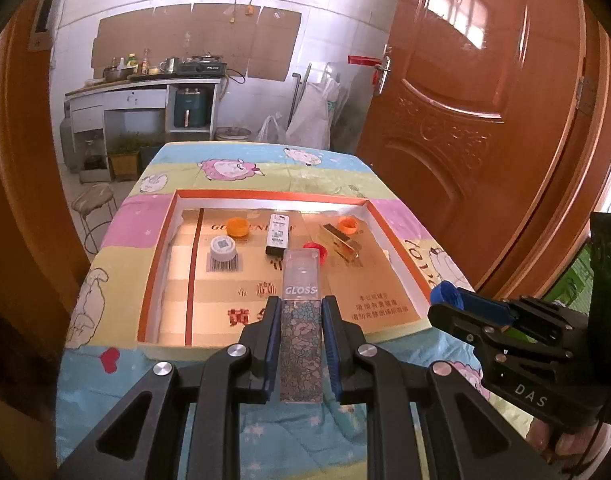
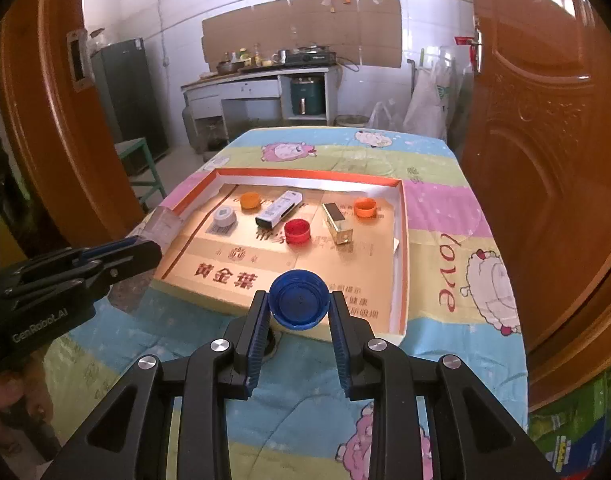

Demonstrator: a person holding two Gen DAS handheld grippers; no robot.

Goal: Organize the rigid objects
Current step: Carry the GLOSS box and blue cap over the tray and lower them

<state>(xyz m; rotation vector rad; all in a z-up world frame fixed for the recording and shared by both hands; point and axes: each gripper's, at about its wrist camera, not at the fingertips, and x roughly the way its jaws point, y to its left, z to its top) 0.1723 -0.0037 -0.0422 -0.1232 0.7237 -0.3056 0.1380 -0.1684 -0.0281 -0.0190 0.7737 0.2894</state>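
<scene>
Blue bottle cap (image 2: 298,299) sits pinched in the right gripper (image 2: 299,312), while the left gripper (image 1: 299,320) clamps a clear "GLOSS" tube (image 1: 301,304) — both carried above the cardboard tray's (image 1: 397,236) near edge, probably for placing among the items already inside.

We read "GLOSS" on the clear tube (image 1: 301,312). The tray (image 2: 401,240) floor carries "黄金葉" in red characters. The right gripper (image 1: 449,304) body shows "DAS", and the left gripper (image 2: 145,248) body shows "GenRobot.AI". The tablecloth (image 2: 465,280) bears "love". A barcode sits under the grey cap (image 1: 223,249), unreadable.
</scene>
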